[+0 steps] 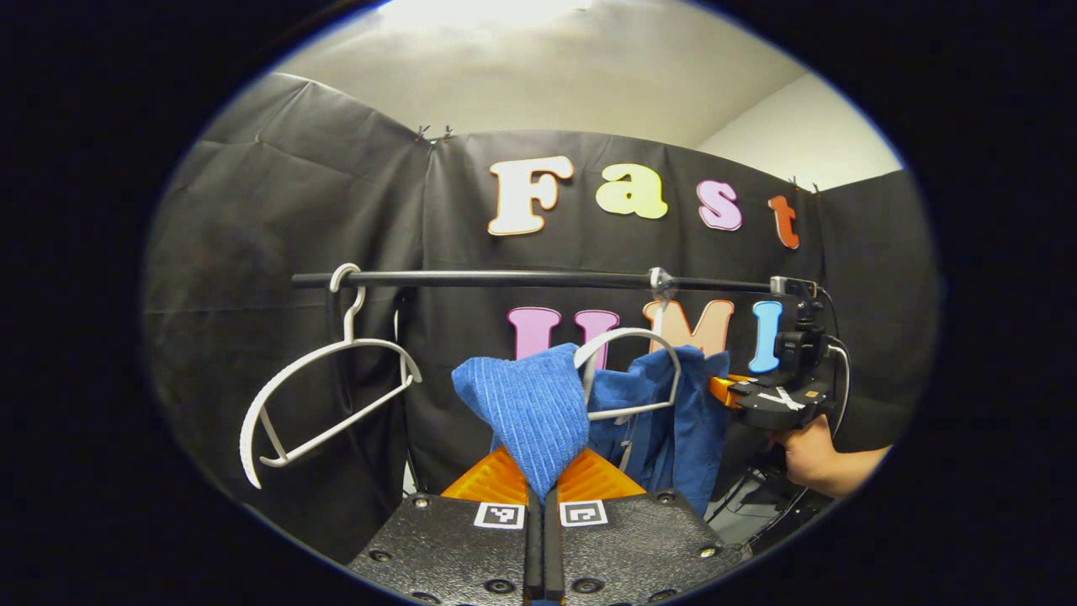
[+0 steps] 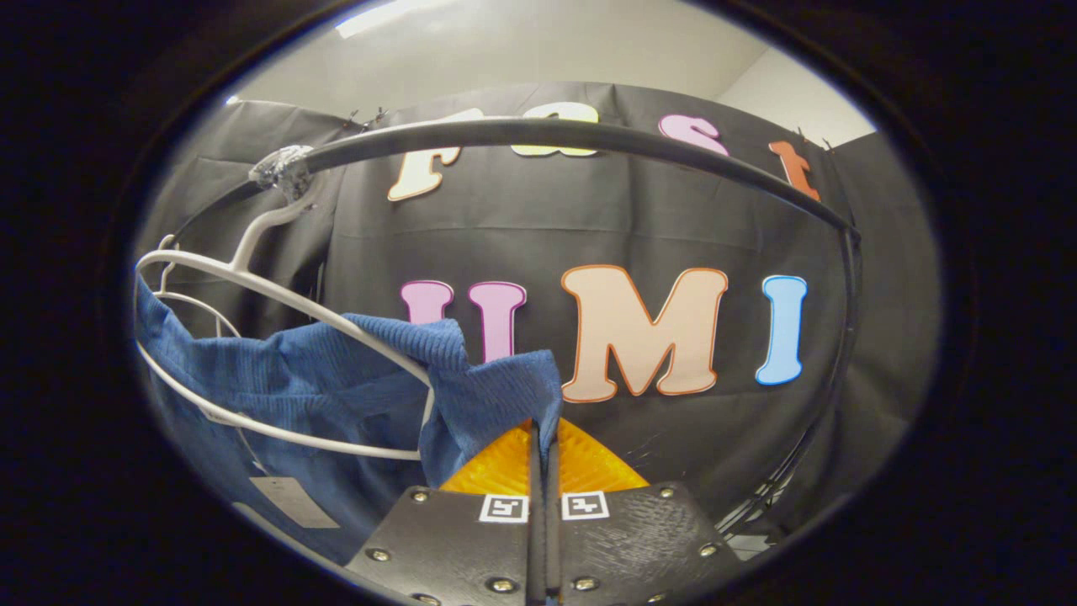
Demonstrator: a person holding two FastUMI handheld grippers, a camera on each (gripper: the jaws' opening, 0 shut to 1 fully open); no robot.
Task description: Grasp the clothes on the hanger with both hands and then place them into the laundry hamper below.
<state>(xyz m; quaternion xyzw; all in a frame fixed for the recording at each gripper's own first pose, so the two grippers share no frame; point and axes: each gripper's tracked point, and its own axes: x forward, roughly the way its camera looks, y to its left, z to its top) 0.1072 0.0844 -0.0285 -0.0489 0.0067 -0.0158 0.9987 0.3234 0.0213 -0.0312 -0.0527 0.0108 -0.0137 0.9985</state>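
Blue shirt (image 1: 538, 404) was pinched by both grippers, left (image 1: 543, 497) and right (image 2: 543, 459).
It still draped the white hanger (image 2: 278, 295); a hard tug might have snagged it.

Rail (image 1: 522, 279) and bare hanger (image 1: 320, 396) bar passage above and beside garment (image 1: 538, 412).

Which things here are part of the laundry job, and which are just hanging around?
Part of the job:
- blue garment, pinched by both grippers
- white hanger it hangs on
- left gripper
- right gripper

Just there:
- empty white hanger
- black rail
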